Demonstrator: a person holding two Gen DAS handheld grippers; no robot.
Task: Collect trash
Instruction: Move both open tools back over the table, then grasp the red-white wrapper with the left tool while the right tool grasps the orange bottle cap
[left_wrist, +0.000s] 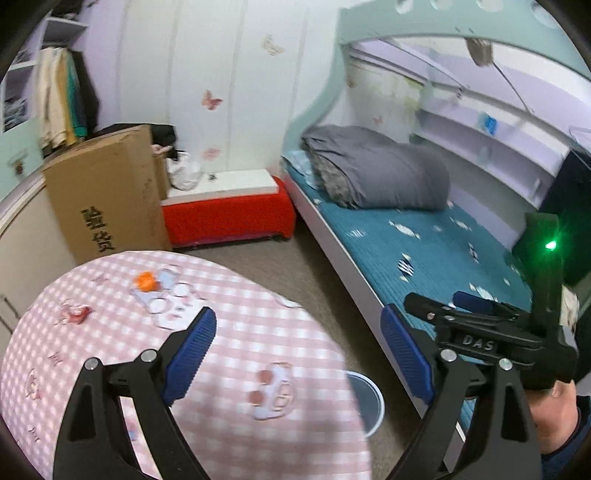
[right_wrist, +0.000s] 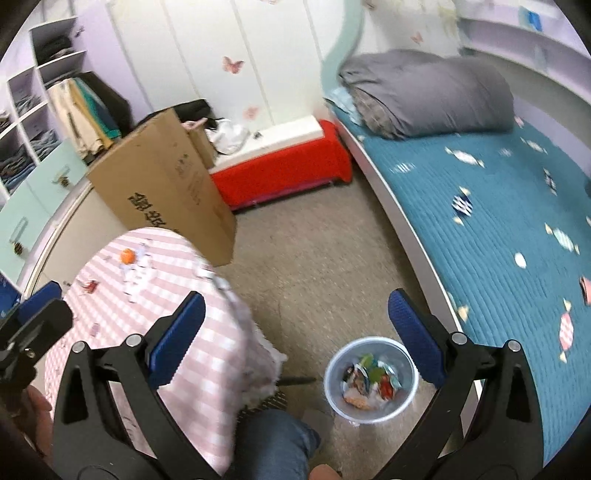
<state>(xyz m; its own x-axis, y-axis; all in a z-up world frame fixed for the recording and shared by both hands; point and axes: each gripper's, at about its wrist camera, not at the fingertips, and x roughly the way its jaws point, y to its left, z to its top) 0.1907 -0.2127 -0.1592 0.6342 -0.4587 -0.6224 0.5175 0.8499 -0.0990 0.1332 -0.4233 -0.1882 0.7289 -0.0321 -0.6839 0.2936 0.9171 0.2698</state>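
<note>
Claws, left claw (left_wrist: 299, 347) and right claw (right_wrist: 295, 343), are both gaping wide and carrying nothing, so orange scrap (left_wrist: 144, 280) at 11 o'clock on the tabletop (left_wrist: 236, 354) is risking getting skipped.

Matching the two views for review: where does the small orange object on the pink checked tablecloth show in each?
Left wrist: small orange object, upper left, near the far edge of the pink checked tablecloth.
Right wrist: left of centre, same far edge.
Shared landmark: brown cardboard box behind the table.
</note>
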